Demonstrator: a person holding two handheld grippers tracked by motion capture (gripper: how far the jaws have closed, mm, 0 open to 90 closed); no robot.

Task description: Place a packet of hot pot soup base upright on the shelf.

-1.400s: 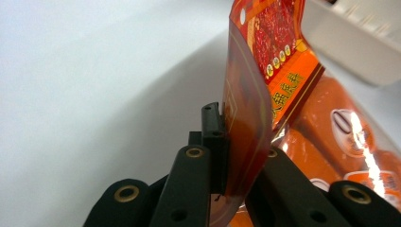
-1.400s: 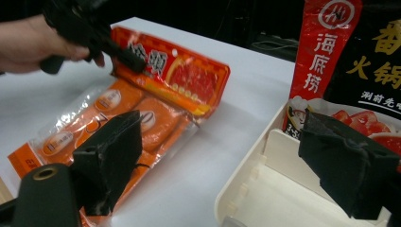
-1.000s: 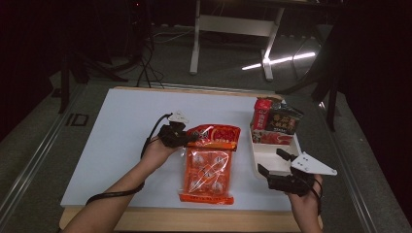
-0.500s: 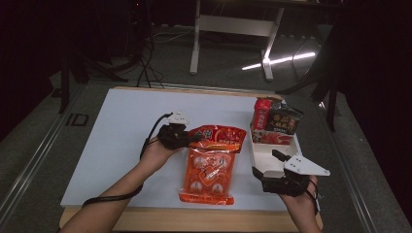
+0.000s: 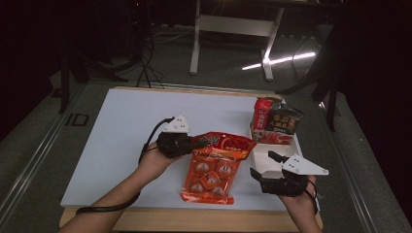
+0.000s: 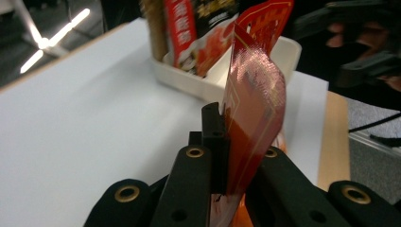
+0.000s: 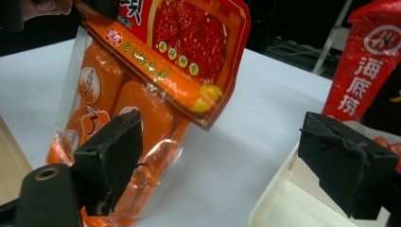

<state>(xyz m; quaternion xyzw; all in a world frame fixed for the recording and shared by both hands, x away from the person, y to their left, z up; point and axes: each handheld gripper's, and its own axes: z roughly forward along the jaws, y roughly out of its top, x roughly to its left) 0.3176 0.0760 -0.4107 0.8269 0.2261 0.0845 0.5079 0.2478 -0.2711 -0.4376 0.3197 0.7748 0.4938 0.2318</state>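
Observation:
An orange-red snack bag (image 5: 211, 170) with several round pieces inside lies near the table's front edge. Its top end is raised off the white table. My left gripper (image 5: 193, 144) is shut on that top edge. In the left gripper view the bag's (image 6: 255, 104) thin sealed edge stands pinched between the jaws of the left gripper (image 6: 224, 137). To the right of the bag, my right gripper (image 5: 262, 167) stands open beside the white tray (image 5: 260, 151). In the right gripper view, the right gripper's (image 7: 229, 161) pads are wide apart with nothing between them, and the bag (image 7: 156, 71) hangs ahead at the left.
The white tray (image 7: 283, 203) holds a red packet (image 5: 262, 114) and a dark packet (image 5: 285, 121) standing at its far end. The red packet (image 7: 364, 61) rises at the right of the right gripper view. A wooden strip (image 5: 194, 218) borders the table's front.
My left gripper has lifted the bag's top end higher and drawn it a little to the right. The right gripper has hardly moved.

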